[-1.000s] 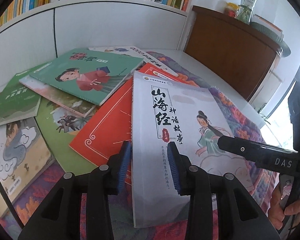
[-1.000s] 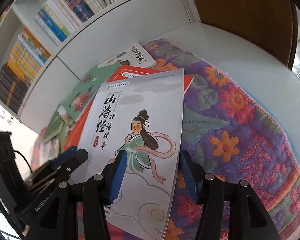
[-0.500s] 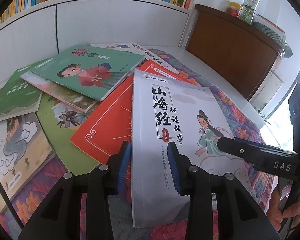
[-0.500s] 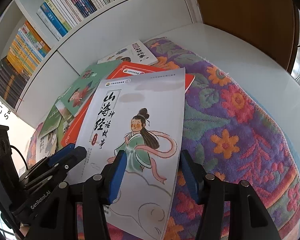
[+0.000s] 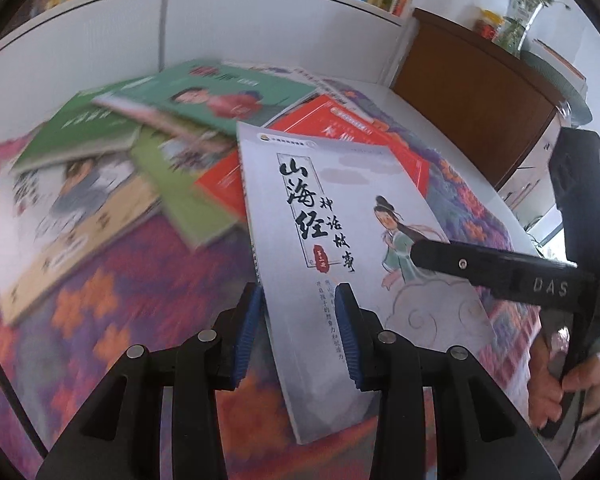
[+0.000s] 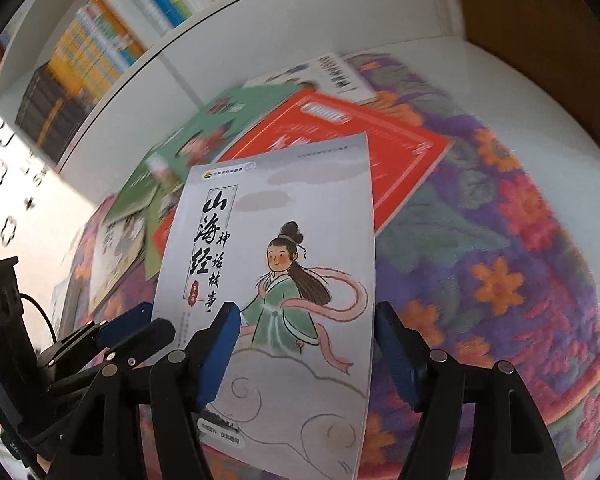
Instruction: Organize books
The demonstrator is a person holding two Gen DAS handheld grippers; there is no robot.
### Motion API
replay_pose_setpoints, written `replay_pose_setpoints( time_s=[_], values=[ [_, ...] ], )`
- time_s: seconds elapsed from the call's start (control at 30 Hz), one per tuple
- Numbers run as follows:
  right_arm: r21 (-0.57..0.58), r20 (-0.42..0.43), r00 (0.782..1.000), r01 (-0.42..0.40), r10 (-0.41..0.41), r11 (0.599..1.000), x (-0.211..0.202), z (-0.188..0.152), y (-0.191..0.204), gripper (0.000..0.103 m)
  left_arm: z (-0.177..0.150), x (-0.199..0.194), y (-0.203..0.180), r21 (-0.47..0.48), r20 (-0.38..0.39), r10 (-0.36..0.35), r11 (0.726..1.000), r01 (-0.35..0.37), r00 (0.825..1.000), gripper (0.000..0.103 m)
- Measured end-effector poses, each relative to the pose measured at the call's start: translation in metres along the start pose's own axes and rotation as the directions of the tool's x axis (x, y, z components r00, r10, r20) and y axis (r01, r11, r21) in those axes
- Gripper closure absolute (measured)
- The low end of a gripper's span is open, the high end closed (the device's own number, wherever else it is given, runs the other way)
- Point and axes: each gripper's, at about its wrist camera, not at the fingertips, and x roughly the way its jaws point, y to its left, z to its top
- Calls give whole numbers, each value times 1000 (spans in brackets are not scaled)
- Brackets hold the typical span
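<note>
Gripping grey storybook (image 5: 352, 232) spine edge: left gripper (image 5: 298, 328) jaws; right gripper (image 6: 306, 354) jaws just widening, astride its right edge, unclamped.

Motion-blurred book pile (image 5: 112, 152) behind

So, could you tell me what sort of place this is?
Probably a home study or reading corner: a white bookshelf packed with books, picture books strewn over a floral cloth, and a wooden cabinet bearing a plant.

Lying foremost on the flowered purple woven cloth (image 6: 500, 240), overlapping the thin red paperback (image 6: 400, 152) behind: the pale grey paperback with a robed figure (image 6: 300, 240); more scattered paperbacks (image 5: 100, 184) lying left.
</note>
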Motion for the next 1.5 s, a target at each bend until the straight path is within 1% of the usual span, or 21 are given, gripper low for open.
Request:
replay_pose_setpoints(
  time_s=[0.13,0.17,0.2,0.27,0.3,0.37,0.4,0.47,0.53,0.6,0.67,0.73,0.8,0.87,0.9,0.93,1.0,1.07,1.17,1.27,1.5],
  values=[
    [-79,-72,993,-101,96,992,4,-9,25,35,-20,-23,25,-34,-21,32,999,-33,999,69],
    [-110,-95,987,-140,130,984,6,-10,32,35,-24,-25,36,-63,-36,5,998,-7,999,69],
    [-127,-116,982,-166,152,978,7,-11,35,36,-27,-27,48,-111,-47,-54,993,48,997,69],
    [-140,-166,967,-216,192,966,9,-11,32,40,-30,-22,66,-200,-76,-172,968,154,982,69],
    [-120,-190,958,-240,215,963,11,-11,27,43,-32,-20,72,-228,-70,-204,956,183,976,70],
    [-81,-265,919,-321,290,944,15,-12,12,46,-32,-19,75,-231,-63,-208,955,188,976,71],
    [-72,-278,905,-355,323,932,15,-12,5,47,-31,-19,74,-226,-64,-208,956,188,976,71],
    [9,-279,871,-419,405,908,19,-12,-12,52,-28,-15,72,-209,-73,-208,960,189,975,71],
    [61,-262,851,-456,456,888,27,-10,-22,59,-22,-10,72,-217,-76,-216,956,195,973,73],
    [59,-246,854,-459,459,886,29,-12,-21,65,-17,-6,75,-231,-76,-220,953,198,973,75],
    [39,-235,868,-441,437,897,29,-13,-17,67,-15,-3,76,-235,-72,-219,952,197,973,77],
    [21,-219,888,-411,405,912,28,-15,-14,74,-13,-2,76,-238,-70,-218,951,196,973,77],
    [23,-204,901,-387,383,922,29,-15,-12,84,-12,-1,77,-241,-67,-217,951,195,974,77],
    [45,-189,907,-376,377,926,29,-14,-14,86,-11,-2,75,-242,-66,-204,953,183,977,78],
    [40,-182,914,-362,363,931,22,-19,-19,86,-11,-4,71,-223,-72,-188,960,168,979,78],
    [15,-175,928,-332,330,943,18,-20,-13,86,-10,-4,69,-207,-77,-177,966,157,981,78],
    [-32,-162,944,-297,288,954,11,-19,-6,86,-9,-8,65,-182,-84,-149,974,132,985,78],
    [-58,-146,943,-311,300,949,1,-19,2,86,-9,-13,61,-161,-81,-144,978,130,986,78],
    [-82,-128,925,-369,357,926,-12,-14,11,87,-8,-16,57,-143,-87,-154,980,141,984,78],
    [-120,-120,937,-341,328,932,-15,-17,20,87,-8,-17,51,-112,-78,-133,986,124,988,78],
    [-130,-139,935,-345,328,930,-4,-16,32,87,-2,-30,46,-85,-64,-134,988,129,989,78]
  ],
)
